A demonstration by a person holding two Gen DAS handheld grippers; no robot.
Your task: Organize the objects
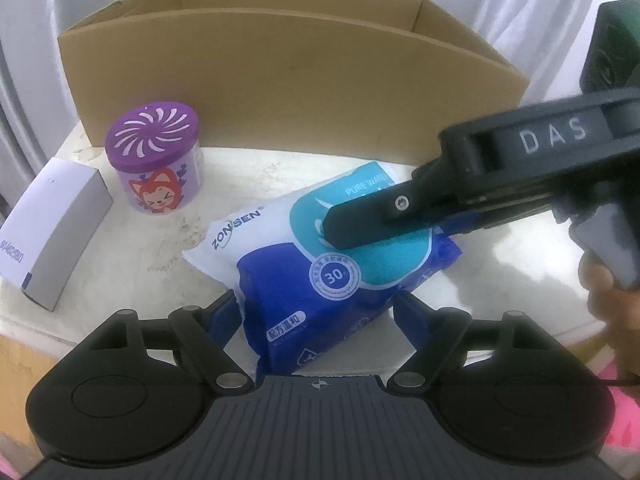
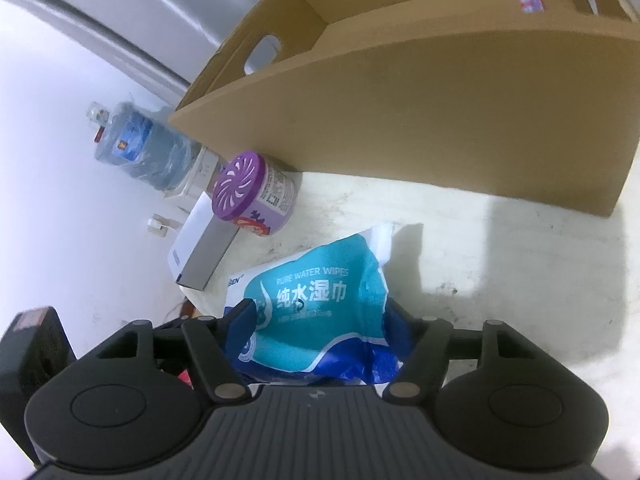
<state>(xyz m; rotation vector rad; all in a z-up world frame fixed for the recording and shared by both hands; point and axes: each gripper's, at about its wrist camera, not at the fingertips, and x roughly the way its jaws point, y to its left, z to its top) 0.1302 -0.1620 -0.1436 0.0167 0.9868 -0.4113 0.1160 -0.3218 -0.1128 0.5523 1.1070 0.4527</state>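
Note:
A blue, teal and white pack of wet wipes [image 1: 308,248] lies on the white table [image 1: 168,232] in front of an open cardboard box [image 1: 280,80]. My left gripper [image 1: 318,304] is closed on the pack's near blue end. My right gripper [image 2: 320,312] is closed on the pack's [image 2: 320,312] other end; its upper finger [image 1: 372,216] shows in the left wrist view, lying across the teal label. A purple round air-freshener can [image 1: 154,164] and a white-grey carton [image 1: 56,228] stand at the left.
The cardboard box [image 2: 420,112] has a hand hole in its side wall. The can [image 2: 256,196] and carton [image 2: 200,244] sit near the table's left edge. A water jug [image 2: 140,148] stands on the floor beyond. A person's hand [image 1: 604,292] holds the right gripper.

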